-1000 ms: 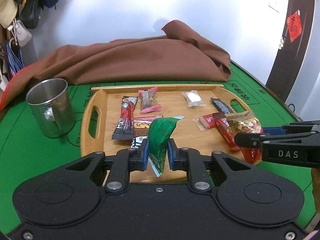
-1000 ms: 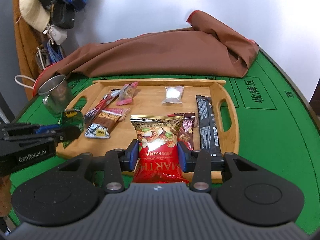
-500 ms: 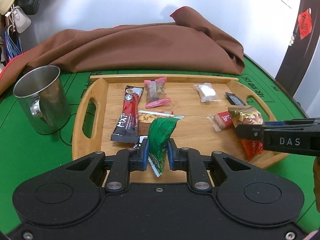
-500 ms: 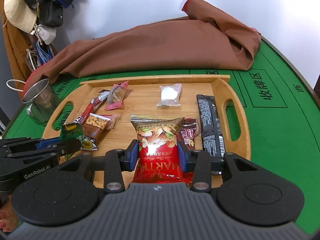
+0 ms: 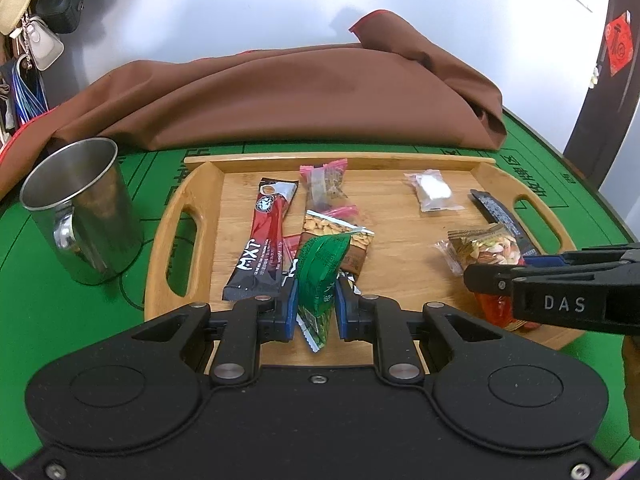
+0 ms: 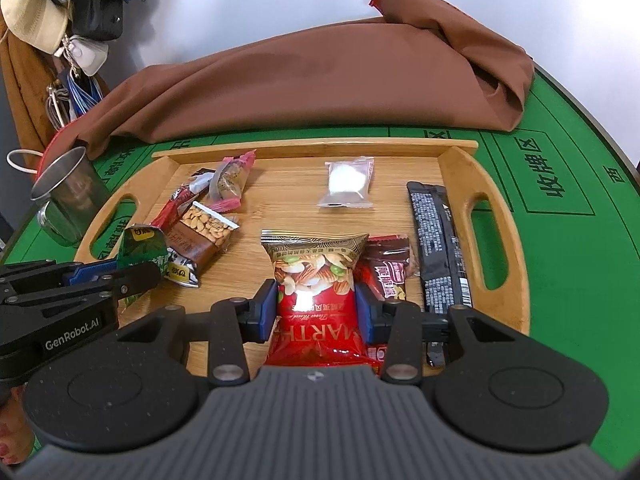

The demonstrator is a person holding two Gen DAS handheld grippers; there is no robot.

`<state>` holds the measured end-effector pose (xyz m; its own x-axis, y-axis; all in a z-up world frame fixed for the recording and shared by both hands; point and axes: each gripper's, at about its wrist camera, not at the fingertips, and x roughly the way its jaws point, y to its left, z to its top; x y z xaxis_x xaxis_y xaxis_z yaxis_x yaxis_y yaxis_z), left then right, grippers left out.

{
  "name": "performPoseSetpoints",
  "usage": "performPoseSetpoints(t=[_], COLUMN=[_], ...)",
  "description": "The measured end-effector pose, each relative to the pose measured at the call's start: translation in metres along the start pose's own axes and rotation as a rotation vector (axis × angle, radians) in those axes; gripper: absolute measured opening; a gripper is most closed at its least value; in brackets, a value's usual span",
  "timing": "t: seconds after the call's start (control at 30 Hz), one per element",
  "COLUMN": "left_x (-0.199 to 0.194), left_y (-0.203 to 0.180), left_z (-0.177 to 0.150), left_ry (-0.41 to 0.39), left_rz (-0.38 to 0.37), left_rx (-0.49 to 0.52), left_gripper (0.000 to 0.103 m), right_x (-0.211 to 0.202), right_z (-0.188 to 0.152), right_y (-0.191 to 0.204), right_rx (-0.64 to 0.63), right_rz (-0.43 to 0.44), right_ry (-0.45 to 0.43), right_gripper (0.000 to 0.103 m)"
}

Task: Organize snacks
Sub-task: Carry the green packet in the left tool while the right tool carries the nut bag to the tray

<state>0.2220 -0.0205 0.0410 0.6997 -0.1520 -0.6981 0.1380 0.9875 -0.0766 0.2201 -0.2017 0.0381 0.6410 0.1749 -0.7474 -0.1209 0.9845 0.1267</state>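
Both hands are carrying snacks to the wooden tray (image 6: 460, 162) that sits on the green bench (image 6: 568, 264). The left tongs (image 5: 316, 306) are clenched on a green snack packet (image 5: 320, 276), which stands on edge over the tray's near left part, just in front of a peanut bar (image 5: 336, 236) and a red MXT stick (image 5: 266, 240). The right tongs (image 6: 316, 306) grasp a red mixed-nut bag (image 6: 316, 280) over the near middle of the tray, beside a dark red wrapper (image 6: 390, 276) and a long black bar (image 6: 438, 248). The step in hand appears to be placing both packets. Next, each likely needs lowering onto bare wood and then releasing, without heaping the green packet on the bars below it. A steel mug (image 5: 82, 210) stands left of the tray.
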Motion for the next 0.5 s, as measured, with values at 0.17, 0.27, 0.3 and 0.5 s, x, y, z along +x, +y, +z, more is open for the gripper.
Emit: performPoseSetpoints(t=[0.17,0.27,0.3,0.5], left_x=[0.0010,0.0017,0.0018,-0.0006], left_y=[0.0000,0.0008,0.0012,0.0026], left_z=[0.0005,0.0010,0.0011,-0.0001], left_ry=[-0.001,-0.001,-0.002,-0.001], left_rz=[0.003,0.007,0.007,0.009], left_rx=[-0.001,-0.001,-0.002,-0.006], left_gripper=[0.018,0.018,0.018,0.018], right_x=[0.0029,0.0037,0.0039,0.0049], right_z=[-0.0001,-0.0001,0.0000,-0.0007], right_y=[0.0009,0.0015,0.0021,0.0050], right_rx=[-0.002,-0.006,-0.007,-0.016], right_rz=[0.001,0.003,0.004,0.009], right_ry=[0.007,0.010,0.011,0.014], right_gripper=[0.045,0.045,0.045,0.045])
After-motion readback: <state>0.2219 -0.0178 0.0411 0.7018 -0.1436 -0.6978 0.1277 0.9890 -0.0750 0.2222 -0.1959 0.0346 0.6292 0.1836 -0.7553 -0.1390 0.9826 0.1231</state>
